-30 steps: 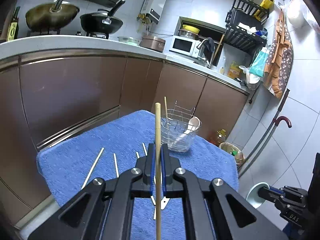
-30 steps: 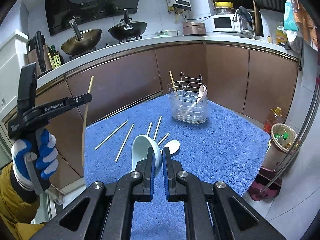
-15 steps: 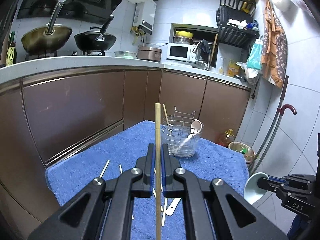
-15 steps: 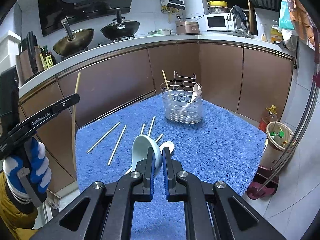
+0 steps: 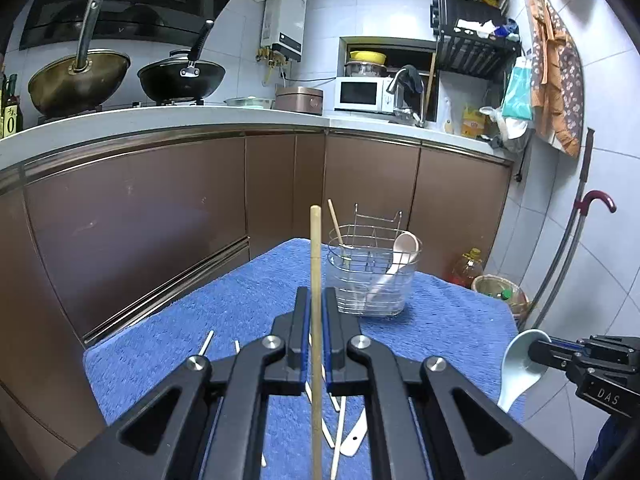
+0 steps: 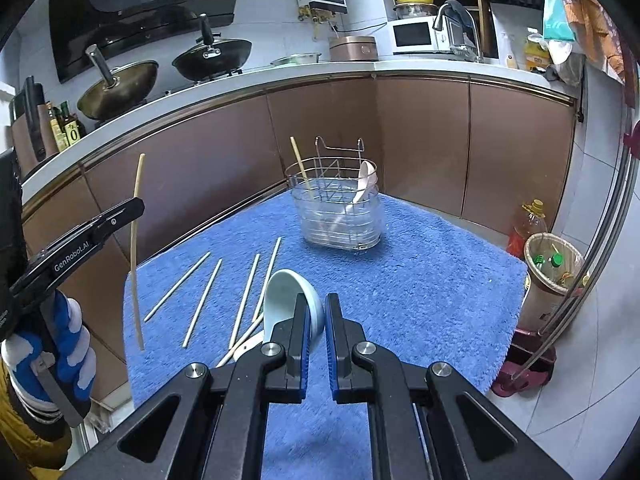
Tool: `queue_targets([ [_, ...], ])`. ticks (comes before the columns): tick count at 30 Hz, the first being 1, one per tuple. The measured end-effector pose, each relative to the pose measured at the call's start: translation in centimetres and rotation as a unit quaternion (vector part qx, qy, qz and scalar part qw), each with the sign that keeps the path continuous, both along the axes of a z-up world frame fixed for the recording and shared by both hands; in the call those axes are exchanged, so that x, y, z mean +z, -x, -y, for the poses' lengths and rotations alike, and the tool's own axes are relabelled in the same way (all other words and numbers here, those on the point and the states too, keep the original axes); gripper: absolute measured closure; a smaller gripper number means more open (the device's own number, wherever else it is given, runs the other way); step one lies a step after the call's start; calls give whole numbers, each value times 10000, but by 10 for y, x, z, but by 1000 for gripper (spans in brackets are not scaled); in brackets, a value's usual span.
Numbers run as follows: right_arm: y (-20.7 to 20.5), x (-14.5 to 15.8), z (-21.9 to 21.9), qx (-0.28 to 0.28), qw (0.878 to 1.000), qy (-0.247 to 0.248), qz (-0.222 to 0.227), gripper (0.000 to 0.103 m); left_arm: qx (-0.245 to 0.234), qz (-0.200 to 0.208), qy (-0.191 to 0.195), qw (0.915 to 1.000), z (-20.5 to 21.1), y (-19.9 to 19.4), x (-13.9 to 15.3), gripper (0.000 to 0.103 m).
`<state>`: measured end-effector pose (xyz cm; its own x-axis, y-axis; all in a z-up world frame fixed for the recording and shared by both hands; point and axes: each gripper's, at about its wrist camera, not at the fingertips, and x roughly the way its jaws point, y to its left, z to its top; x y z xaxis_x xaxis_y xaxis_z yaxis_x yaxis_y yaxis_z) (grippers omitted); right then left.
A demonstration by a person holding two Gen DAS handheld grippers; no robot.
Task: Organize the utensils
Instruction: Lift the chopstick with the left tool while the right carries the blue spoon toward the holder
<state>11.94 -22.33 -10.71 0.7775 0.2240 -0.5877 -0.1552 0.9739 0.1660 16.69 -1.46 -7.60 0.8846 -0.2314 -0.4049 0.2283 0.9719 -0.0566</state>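
The left gripper (image 5: 315, 312) is gripping a wooden chopstick (image 5: 316, 280) between its clenched jaws, and the stick is standing upright, its round tip rising above the jaws and its lower end running down out of the left wrist view. In the right wrist view the same chopstick (image 6: 136, 248) is hanging in the air to the left of the blue towel (image 6: 420, 280), off its near-left corner, with a blue-and-white gloved hand (image 6: 60, 356) squeezing the gripper's handle.

The right gripper (image 6: 316, 320) is pinching a pale blue ceramic spoon (image 6: 286, 296) by its handle, the jaws closed on it, and the bowl is tilting up and to the left of the jaws. From the left wrist view that spoon (image 5: 520, 364) is hovering off the towel's right edge.

The wire utensil caddy (image 6: 336, 208) is standing on the far part of the towel, which is covering the bench. One chopstick (image 6: 301, 168) is leaning in the caddy's left compartment and a cream spoon (image 6: 366, 180) is leaning in its right side. Nearer than the caddy, on its left-hand side, four loose chopsticks (image 6: 202, 298) are lying on the towel, roughly parallel and apart. Just behind the blue spoon, more chopsticks and a white spoon (image 6: 250, 346) are lying partly hidden.
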Motion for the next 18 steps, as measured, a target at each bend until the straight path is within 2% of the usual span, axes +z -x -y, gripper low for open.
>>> queue_targets([
  [18, -42, -22, 28, -135, 9995, -233, -159, 96, -101, -237, -348, 9991, 39, -52, -24, 98],
])
